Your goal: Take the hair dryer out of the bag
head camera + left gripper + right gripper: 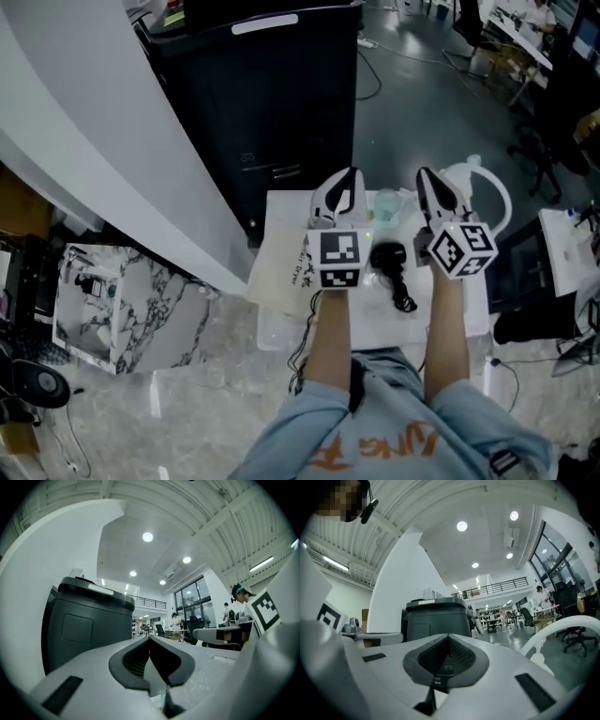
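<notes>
In the head view a black hair dryer lies on the white table, between my two forearms, its cord trailing toward me. A flat cream cloth bag with dark print lies at the table's left end. Both grippers are held high above the table, close to the camera. My left gripper is shut and holds nothing, and my right gripper is the same. In the left gripper view the left gripper points level into the room, its jaws meeting. The right gripper also has its jaws together.
A tall black cabinet stands beyond the table and shows ahead of both grippers. A white ring-shaped stand sits at the table's far right. A marble-patterned box is on the floor at left. Office chairs and desks stand farther off.
</notes>
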### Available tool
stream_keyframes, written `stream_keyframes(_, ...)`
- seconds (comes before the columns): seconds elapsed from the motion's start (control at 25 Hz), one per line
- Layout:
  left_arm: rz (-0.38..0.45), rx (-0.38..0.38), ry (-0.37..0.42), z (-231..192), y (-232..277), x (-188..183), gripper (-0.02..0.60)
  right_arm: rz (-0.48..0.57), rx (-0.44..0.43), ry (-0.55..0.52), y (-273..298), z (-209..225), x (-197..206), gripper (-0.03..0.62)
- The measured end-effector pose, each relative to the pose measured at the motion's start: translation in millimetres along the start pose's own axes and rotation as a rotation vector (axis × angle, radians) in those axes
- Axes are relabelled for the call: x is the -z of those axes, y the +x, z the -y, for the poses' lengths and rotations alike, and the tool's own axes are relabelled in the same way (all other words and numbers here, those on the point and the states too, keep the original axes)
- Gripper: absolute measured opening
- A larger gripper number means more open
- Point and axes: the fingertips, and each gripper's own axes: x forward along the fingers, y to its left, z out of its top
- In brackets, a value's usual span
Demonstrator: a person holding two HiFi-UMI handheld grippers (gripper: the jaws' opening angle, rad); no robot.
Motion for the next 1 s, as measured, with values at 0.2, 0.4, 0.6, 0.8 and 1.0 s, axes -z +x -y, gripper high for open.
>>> stream_keyframes(0.2,-0.011,-0.034,0.02,13.3,-12.3,8.7,0.003,-0.014,0.056,-0.119,-2.3,-13.5,-2.7,-0.002)
stream_keyframes(0.4,-0.023,-0.029,0.034,16.5,-20.4,19.1,0.003,-0.051,0.075,-0.191,-10.9,-21.4,14.1,-0.002)
stream_keyframes(0.6,-0.014,-0.028,0.05,14.5,-28.9,19.5,0.003,-0.061,0.076,-0.223,-14.7,-24.9,16.2,-0.001)
stream_keyframes(0.8,-0.024,-0.036,0.056,9.6,-32.9,25.1,0.003,-0.058,0.058,-0.191,-12.2,-27.9,19.9,0.0)
stream_keyframes(1.0,-0.028,-0.039,0.071,3.0,-36.1,23.8,0.003,-0.07,0.049,-0.187,-8.7,-34.0,26.0,0.002)
